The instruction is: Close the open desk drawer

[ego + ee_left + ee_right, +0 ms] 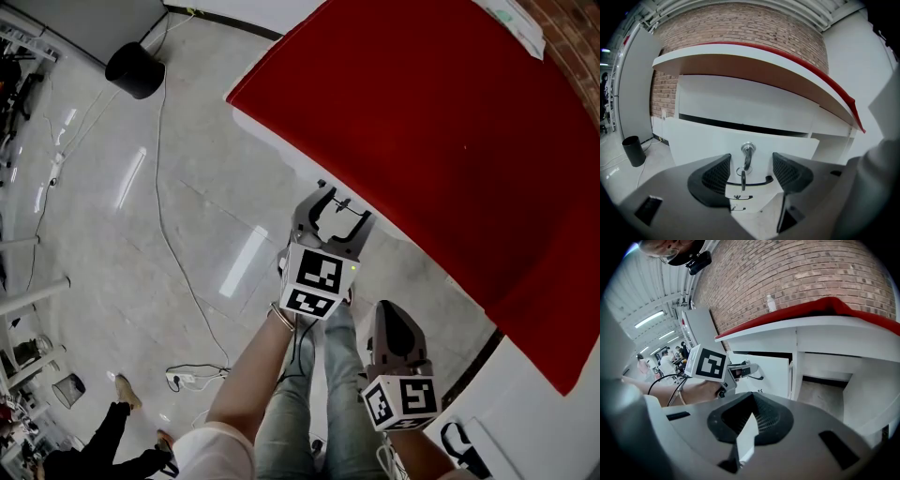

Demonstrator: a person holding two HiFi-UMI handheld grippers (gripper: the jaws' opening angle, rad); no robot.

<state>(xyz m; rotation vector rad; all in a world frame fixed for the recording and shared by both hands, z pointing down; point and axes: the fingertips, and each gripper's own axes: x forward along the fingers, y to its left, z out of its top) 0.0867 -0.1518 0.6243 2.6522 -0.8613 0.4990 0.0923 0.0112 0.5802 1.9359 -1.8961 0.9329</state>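
The white drawer front (698,138) stands pulled out from under the red-topped desk (754,61). It carries a lock with a hanging key (747,157) and a thin black handle (757,181). My left gripper (751,171) is open, its jaws on either side of the key and close to the front; I cannot tell if they touch it. In the head view the left gripper (336,202) sits at the edge of the red desk top (450,141), which hides the drawer. My right gripper (386,309) hangs back, shut on nothing (752,401), facing the open drawer (776,373).
Below the drawer front, lower drawer handles (740,197) show. A black bin (135,69) stands on the floor at far left, with a cable (173,244) and a power strip (187,378). A bottle (771,302) stands on the desk. A person (103,441) is at bottom left.
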